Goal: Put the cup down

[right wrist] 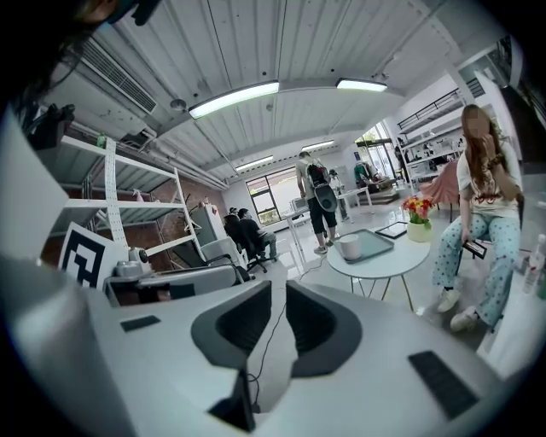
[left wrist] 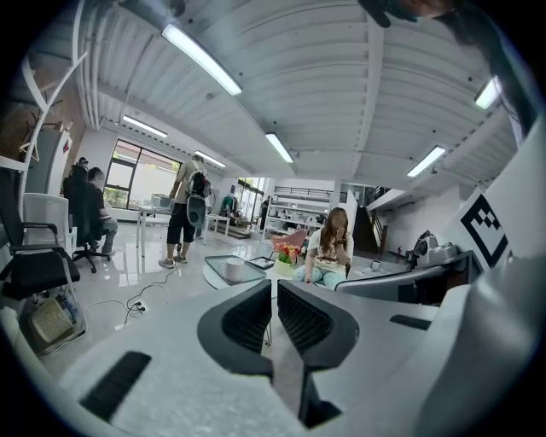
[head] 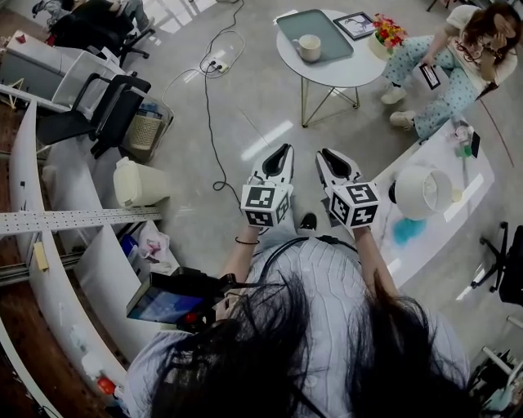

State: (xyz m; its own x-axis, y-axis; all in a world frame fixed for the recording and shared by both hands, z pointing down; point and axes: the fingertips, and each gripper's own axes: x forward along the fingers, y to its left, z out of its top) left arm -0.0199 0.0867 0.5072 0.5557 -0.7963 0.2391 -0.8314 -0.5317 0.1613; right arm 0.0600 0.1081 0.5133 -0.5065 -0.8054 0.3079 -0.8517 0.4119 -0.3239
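Glossy grey office floor [head: 261,98], cable [head: 206,106] trailing across it. At far right, round white table [head: 359,69] carrying teal tray [head: 327,31], flowers [head: 388,31] and dark frame [head: 357,24]; seated person [head: 445,65] just beside it on the right. Cup [head: 309,46] upright on near-left part of tray, clear of both tools. Left tool [head: 283,155] and right tool [head: 327,157] side by side near the body, well apart from table, pointed roughly toward it. Left tool pinched nearly together, nothing between. Right tool same: narrow slit, empty. Judging by that, put-down looks complete, with cup standing free and stable on tray. Nothing obvious left to do, maybe just parking the tools. No re-grip needed as far as visible.
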